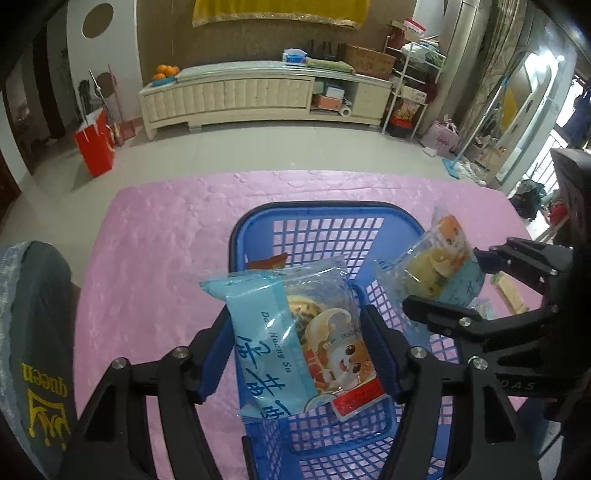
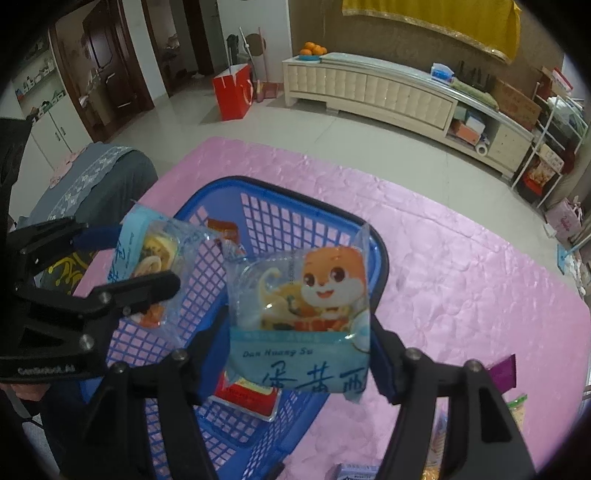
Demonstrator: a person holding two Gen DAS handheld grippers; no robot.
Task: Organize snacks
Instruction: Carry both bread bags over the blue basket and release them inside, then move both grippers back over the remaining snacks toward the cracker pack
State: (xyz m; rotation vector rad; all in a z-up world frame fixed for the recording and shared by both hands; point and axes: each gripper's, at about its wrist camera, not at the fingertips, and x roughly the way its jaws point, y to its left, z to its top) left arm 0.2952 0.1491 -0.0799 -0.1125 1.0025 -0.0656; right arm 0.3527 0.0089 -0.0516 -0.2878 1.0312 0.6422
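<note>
Two pastry packs held over the basket point(image 1: 255, 225).
Left gripper point(image 1: 295, 354) and right gripper point(image 2: 299, 343) each clamp a pack point(image 1: 295, 332) point(image 2: 299, 314); red packets point(image 2: 245, 397) lie inside.

pink table cover point(image 1: 155, 258) under everything | cream low cabinet point(image 1: 229, 96) against the back wall | oranges point(image 1: 165, 71) on its left end | cardboard box point(image 1: 367, 59) on its right end | red paper bag point(image 1: 95, 147) on the tiled floor | yellow cloth point(image 1: 280, 11) hanging above
</note>
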